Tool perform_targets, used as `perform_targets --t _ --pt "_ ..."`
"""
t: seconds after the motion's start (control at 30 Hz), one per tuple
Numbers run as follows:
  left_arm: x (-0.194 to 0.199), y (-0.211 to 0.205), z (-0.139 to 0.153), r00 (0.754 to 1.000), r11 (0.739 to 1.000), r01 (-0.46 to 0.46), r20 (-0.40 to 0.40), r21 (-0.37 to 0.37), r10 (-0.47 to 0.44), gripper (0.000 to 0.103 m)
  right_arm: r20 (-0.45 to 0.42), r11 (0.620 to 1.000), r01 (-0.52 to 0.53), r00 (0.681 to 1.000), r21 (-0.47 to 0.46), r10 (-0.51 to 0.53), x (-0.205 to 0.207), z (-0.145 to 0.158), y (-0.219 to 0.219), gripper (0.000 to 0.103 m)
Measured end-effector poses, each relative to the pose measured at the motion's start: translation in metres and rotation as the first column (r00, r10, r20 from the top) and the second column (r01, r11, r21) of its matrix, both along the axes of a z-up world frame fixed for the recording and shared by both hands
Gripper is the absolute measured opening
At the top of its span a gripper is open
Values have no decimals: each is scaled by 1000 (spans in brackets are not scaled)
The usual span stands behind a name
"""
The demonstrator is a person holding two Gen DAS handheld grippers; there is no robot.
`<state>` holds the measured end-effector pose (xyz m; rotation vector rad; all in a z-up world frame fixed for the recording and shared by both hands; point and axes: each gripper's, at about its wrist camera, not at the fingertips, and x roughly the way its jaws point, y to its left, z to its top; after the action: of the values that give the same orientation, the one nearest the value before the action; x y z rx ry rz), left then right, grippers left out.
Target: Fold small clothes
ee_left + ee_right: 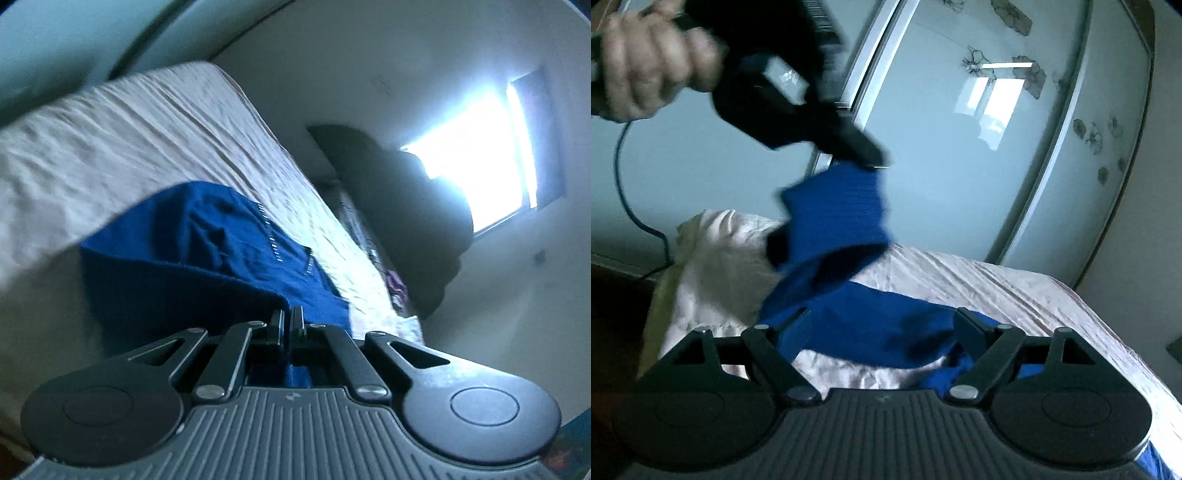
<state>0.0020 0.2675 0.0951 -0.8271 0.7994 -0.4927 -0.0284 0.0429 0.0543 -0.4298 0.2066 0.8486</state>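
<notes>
Left tongs [875, 162] pinch ribbed blue garment [834, 214] above creased sheet [997, 277]

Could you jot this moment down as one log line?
left hand-held gripper: shut on blue garment, edge lifted | right hand-held gripper: open | bed sheet

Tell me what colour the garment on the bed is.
Deep blue garment, clearest in the right wrist view.

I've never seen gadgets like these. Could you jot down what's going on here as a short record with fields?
Place: bed with a wrinkled pale sheet
Garment: blue garment, one part raised, the rest lying on the sheet
Left gripper: shut on the garment's raised edge, held in a person's hand
Right gripper: jaws wide apart over the garment, gripping nothing
Background: frosted sliding doors with flower prints
</notes>
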Motion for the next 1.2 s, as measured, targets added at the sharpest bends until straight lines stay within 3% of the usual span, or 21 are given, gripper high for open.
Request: perform_targets --t 0.23,0.33,0.43,0.5,0.53,0.6,0.63,0.7,0.77,0.83,0.87,0.93,1.0,1.1,1.13,1.17,1.2 --pt "24 -32 -22 996 997 50 -66 -67 -55 0 -26 985 37 999 166 -33 2 12 -17 82" --pt "37 -42 -29 994 996 71 -80 -46 -74 3 -87 976 92 993 199 -76 15 13 -26 33" --pt "44 -41 -31 995 998 59 -81 -21 -61 8 -214 963 149 972 226 -100 32 10 -38 23" --pt "43 -38 -28 998 999 40 -57 22 -39 15 -322 945 201 940 258 -112 53 2 -49 22" --pt "40 -37 -24 999 998 27 -38 58 -25 28 -396 931 232 912 281 -108 63 -3 -56 22" --pt "32 -38 -18 1000 987 6 8 159 -7 51 -541 894 307 836 326 -90 83 -15 -73 22" --pt "28 -41 -16 999 977 3 32 214 -10 57 -622 869 354 780 347 -69 94 -23 -83 23" --pt "20 -50 -14 996 941 20 78 337 -49 59 -735 823 415 678 388 5 108 -40 -99 23" --pt "13 -66 -15 987 876 51 111 480 -118 59 -819 764 480 563 431 108 120 -57 -114 32" --pt "5 -84 -20 973 796 65 140 602 -185 60 -854 720 525 488 453 181 125 -71 -123 49" --pt "2 -92 -23 965 756 67 151 651 -216 60 -855 703 534 472 471 214 125 -74 -125 54" --pt "-1 -110 -34 946 671 66 167 738 -277 60 -853 689 540 466 484 234 125 -74 -127 56" --pt "-2 -124 -46 933 608 65 169 791 -319 60 -849 716 518 489 468 201 121 -69 -124 56" --pt "-5 -136 -57 915 554 84 157 828 -373 60 -833 760 489 539 428 121 120 -60 -122 55" --pt "-4 -141 -60 908 539 89 154 838 -389 59 -834 761 489 539 427 122 121 -60 -122 50" --pt "-4 -146 -64 901 522 89 155 848 -405 59 -837 756 497 534 426 121 124 -61 -123 35" --pt "-5 -151 -65 896 509 83 159 857 -414 59 -839 752 505 531 424 116 126 -61 -124 28"
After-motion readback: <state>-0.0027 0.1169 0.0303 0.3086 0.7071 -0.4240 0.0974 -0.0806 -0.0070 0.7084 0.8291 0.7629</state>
